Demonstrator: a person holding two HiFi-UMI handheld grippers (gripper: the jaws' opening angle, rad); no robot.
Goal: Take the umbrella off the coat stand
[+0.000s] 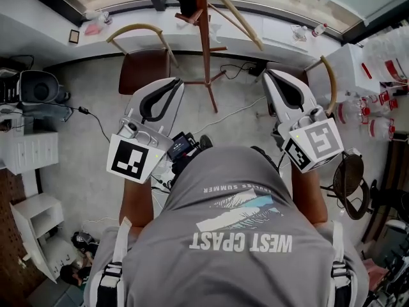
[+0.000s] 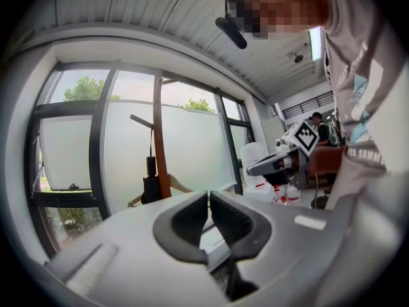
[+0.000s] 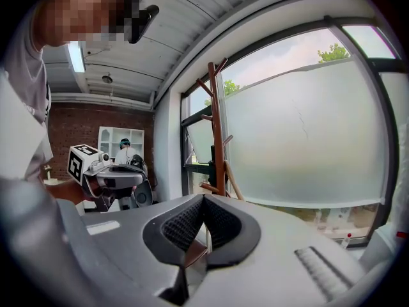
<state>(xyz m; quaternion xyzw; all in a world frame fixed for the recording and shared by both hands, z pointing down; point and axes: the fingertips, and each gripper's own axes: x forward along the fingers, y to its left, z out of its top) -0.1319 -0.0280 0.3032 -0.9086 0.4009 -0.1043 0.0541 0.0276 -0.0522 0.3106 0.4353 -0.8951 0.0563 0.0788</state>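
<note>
Concrete floor, pale and speckled, runs up to a long window sill [image 1: 45,27] under frosted window panes [image 3: 300,139]; trees show green above the frosting. Brick wall [image 3: 83,126] closes the far end of the room, and a white shelf unit [image 1: 32,219] sits at 8 o'clock in the head view

- Coat stand [image 1: 204,43]: reddish wooden pole on splayed feet, at 12 o'clock from the person, hard by the window. A brown-seated chair [image 1: 144,69] stands just beside it at 11 o'clock
- Umbrella [image 2: 151,184]: black, folded, hanging by a thin strap from a peg on the stand. Seen from the left gripper view it sits at about 10 o'clock off the jaws, well apart from them
- Left gripper [image 1: 174,83]: jaws pressed together, nothing between the pads. Held low in front of the body, pointing near level toward the stand
- Right gripper [image 1: 268,75]: jaws likewise met at the tips, empty. Carried at 1 o'clock, mirroring the left, with the pole between the two lines of aim

Judgement: both tools look carried closed and level because this is the approach, not the reach. Neither is near the strap. The jaws must open before one can take the umbrella, and the strap likely has to be lifted clear of its peg rather than pulled straight out
</note>
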